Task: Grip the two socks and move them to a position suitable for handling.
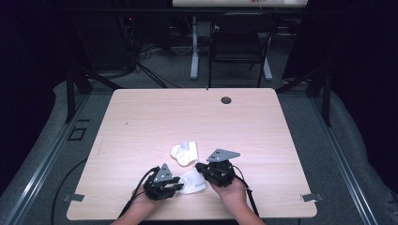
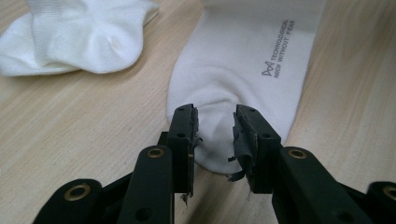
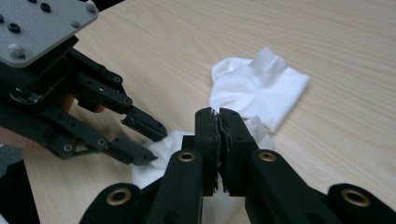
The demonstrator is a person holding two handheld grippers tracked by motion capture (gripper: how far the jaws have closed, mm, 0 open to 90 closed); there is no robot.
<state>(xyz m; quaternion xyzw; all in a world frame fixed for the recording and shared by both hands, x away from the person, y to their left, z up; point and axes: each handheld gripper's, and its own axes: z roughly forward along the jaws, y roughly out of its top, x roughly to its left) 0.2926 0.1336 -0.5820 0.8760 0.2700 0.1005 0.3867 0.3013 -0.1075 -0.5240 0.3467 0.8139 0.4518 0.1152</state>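
A flat white sock with grey print lies near the table's front edge. My left gripper stands open over its toe end, with a small ridge of fabric between the jaws and a gap at each pad. My right gripper is at the sock's other end, its jaws pressed together with fabric bunched around them, seemingly pinched. The left gripper faces it from the left in the right gripper view. A second, crumpled white sock lies just beyond, untouched.
The pale wooden table has a dark cable hole near its far edge. A black chair and a white desk leg stand on the floor beyond. Cables trail from both grippers over the front edge.
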